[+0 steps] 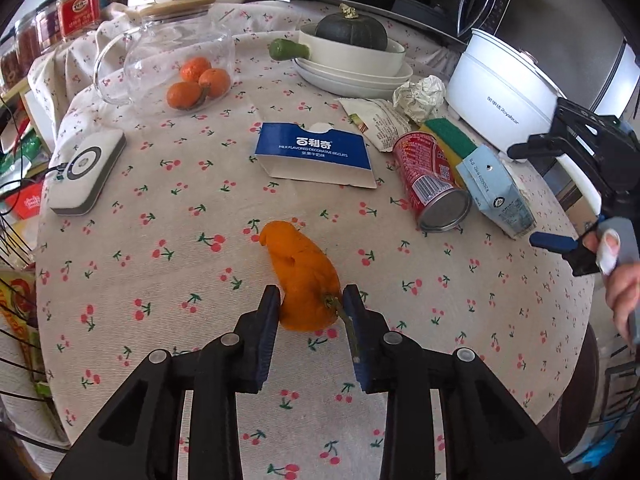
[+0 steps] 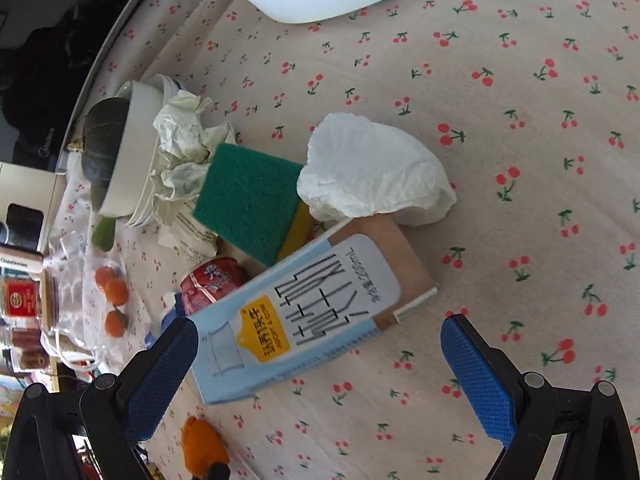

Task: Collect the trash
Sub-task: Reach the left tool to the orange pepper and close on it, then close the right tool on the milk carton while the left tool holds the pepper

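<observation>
Orange mandarin peel with green stem (image 1: 302,276) lies on the cherry-print tablecloth (image 1: 160,280), in front of the red drink can (image 1: 430,180), pinched at its near end between the closed pads of the left gripper (image 1: 310,300). Judgement: lift straight up, keep the squeeze gentle so the soft peel does not tear. Right gripper (image 2: 320,360), jaws wide and empty, hovers over the pale-blue milk carton (image 2: 304,320) beside the can; centre it before closing.

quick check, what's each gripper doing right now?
Left gripper: jaws shut on the orange peel.
Right gripper: jaws open, holding nothing, milk carton lying between them.
</observation>
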Tool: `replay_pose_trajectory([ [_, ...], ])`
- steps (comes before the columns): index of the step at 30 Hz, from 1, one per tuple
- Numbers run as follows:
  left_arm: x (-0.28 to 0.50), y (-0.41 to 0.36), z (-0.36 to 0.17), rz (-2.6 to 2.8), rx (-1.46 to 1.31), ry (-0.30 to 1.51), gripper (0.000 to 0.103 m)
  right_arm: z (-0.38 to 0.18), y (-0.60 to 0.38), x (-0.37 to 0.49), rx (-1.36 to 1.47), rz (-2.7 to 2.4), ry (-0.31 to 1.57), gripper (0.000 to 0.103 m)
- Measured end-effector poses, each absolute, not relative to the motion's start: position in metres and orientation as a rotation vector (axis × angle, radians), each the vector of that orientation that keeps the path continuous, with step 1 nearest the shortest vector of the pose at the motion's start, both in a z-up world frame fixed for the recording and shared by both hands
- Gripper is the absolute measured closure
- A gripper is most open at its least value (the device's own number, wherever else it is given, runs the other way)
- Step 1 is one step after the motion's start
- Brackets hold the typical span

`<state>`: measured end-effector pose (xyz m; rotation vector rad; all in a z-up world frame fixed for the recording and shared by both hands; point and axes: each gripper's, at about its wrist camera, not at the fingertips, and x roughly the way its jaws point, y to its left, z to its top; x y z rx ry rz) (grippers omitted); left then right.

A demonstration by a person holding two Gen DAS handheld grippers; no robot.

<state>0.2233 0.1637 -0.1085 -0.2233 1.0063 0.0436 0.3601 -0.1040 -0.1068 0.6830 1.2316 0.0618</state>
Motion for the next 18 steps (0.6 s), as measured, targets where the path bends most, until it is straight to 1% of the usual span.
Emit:
replay_pose_trajectory([
  [6,0.216,0.172,-0.111,0.04,-0.21,1.027,0.069,-0.126,-0.097,0.378,0.668,-0.064,1.247,0.002],
  [7,0.216,0.172,-0.111,0.039,-0.208,1.028,0.069,-0.128,-0.099,0.378,0.661,-0.058,1.24,0.001],
  [11,0.217,0.169,-0.111,0.029,-0.211,1.032,0.069,-0.125,-0.099,0.371,0.573,-0.012,1.231,0.001],
  [13,0.216,0.166,-0.11,0.019,-0.219,1.037,0.069,-0.126,-0.102,0.366,0.524,0.004,1.263,0.004],
  [14,0.215,0.163,-0.109,0.013,-0.219,1.039,0.069,-0.127,-0.102,0.361,0.487,0.014,1.283,0.009],
  [15,0.213,0.161,-0.108,0.008,-0.217,1.041,0.069,-0.126,-0.102,0.356,0.445,0.039,1.28,0.012],
  [18,0.207,0.153,-0.105,-0.011,-0.208,1.045,0.069,-0.125,-0.104,0.337,0.363,0.131,1.299,0.017],
])
